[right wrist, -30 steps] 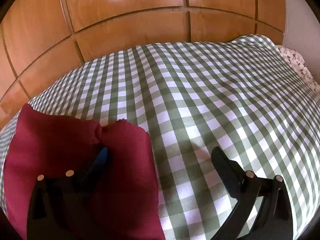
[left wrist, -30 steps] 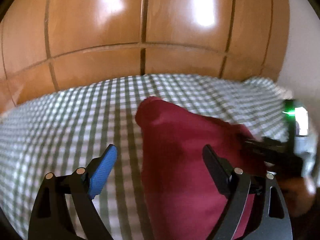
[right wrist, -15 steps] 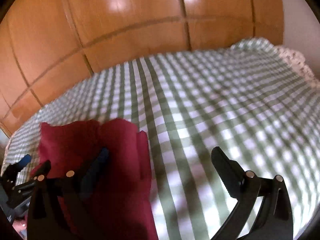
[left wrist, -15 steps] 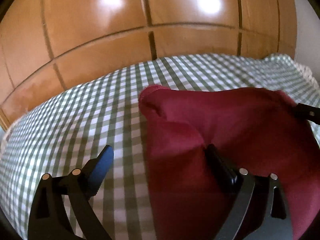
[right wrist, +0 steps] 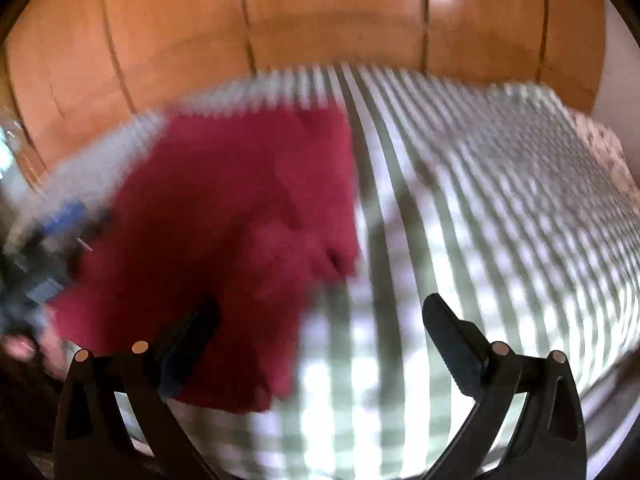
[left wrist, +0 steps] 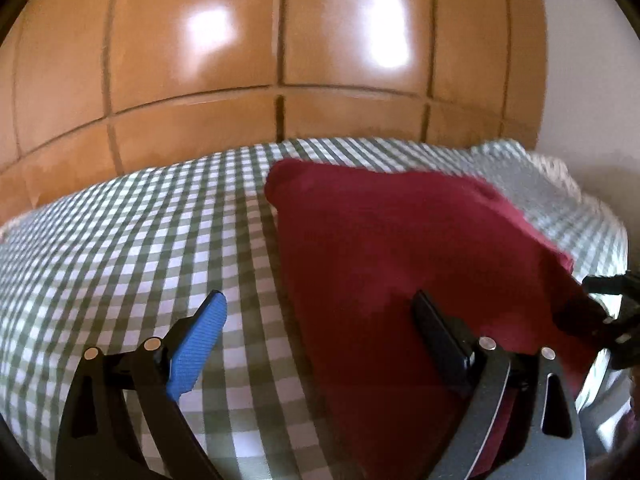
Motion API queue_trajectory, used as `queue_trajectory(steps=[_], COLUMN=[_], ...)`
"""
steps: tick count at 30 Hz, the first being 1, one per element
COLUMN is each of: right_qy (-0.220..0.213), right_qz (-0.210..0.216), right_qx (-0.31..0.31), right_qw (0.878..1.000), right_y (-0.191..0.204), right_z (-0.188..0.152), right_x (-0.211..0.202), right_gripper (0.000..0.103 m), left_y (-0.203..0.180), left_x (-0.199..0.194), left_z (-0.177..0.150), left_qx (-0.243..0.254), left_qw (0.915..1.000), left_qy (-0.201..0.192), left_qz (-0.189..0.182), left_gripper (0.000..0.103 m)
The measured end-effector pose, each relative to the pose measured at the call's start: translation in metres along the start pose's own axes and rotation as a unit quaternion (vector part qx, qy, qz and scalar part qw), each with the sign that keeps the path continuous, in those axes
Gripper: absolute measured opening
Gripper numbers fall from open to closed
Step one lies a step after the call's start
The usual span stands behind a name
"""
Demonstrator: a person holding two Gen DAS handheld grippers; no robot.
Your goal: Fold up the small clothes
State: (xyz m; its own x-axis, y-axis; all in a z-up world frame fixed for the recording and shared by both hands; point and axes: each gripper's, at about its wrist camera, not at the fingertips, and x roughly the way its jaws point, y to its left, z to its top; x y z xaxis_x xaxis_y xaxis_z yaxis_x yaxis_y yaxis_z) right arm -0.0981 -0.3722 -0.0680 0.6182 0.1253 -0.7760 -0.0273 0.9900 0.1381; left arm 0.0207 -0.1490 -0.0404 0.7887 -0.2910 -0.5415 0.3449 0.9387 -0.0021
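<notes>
One red garment (left wrist: 400, 248), one checked bedcover (left wrist: 120, 248), two tongs (left wrist: 316, 324) (right wrist: 320, 328).

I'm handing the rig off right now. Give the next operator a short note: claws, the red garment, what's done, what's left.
Left claw: open, straddling the near-left edge of the red garment; nothing pinched.
Right claw: open at the garment's near-right edge; its view is motion-blurred, so contact is unclear.
The garment lies spread on the green checked bedspread, in front of the wooden wardrobe.
Done: garment laid out; fold stage unclear.
Left: grip the near edge, fold, smooth.
</notes>
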Motion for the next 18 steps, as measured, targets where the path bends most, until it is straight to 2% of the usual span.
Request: queue_trajectory(steps=[2, 6, 9, 11, 15, 18], right_qy=[0.007, 0.008, 0.005, 0.002, 0.022, 0.031], right_qz=[0.036, 0.03, 0.078, 0.127, 0.163, 0.185], right_qx=[0.061, 0.041, 0.073, 0.104, 0.134, 0.155], right_qw=[0.997, 0.999, 0.994, 0.987, 0.977, 0.97], right_y=[-0.014, -0.008, -0.013, -0.019, -0.024, -0.024], right_z=[-0.007, 0.0, 0.007, 0.012, 0.024, 0.028], right_x=[0.008, 0.002, -0.002, -0.001, 0.01, 0.02], right_gripper=[0.101, 0.101, 0.101, 0.098, 0.09, 0.09], left_y=[-0.003, 0.003, 0.018, 0.023, 0.022, 0.02], left_x=[0.002, 0.004, 0.011, 0.014, 0.014, 0.014], left_z=[0.0, 0.003, 0.008, 0.011, 0.013, 0.014], left_qx=[0.007, -0.02, -0.074, -0.097, -0.096, -0.087], left_qw=[0.9999, 0.9994, 0.9946, 0.9908, 0.9901, 0.9908], left_qy=[0.008, 0.026, 0.063, 0.082, 0.091, 0.093], left_qz=[0.002, -0.008, -0.037, -0.049, -0.047, -0.044], left_gripper=[0.093, 0.093, 0.093, 0.093, 0.093, 0.093])
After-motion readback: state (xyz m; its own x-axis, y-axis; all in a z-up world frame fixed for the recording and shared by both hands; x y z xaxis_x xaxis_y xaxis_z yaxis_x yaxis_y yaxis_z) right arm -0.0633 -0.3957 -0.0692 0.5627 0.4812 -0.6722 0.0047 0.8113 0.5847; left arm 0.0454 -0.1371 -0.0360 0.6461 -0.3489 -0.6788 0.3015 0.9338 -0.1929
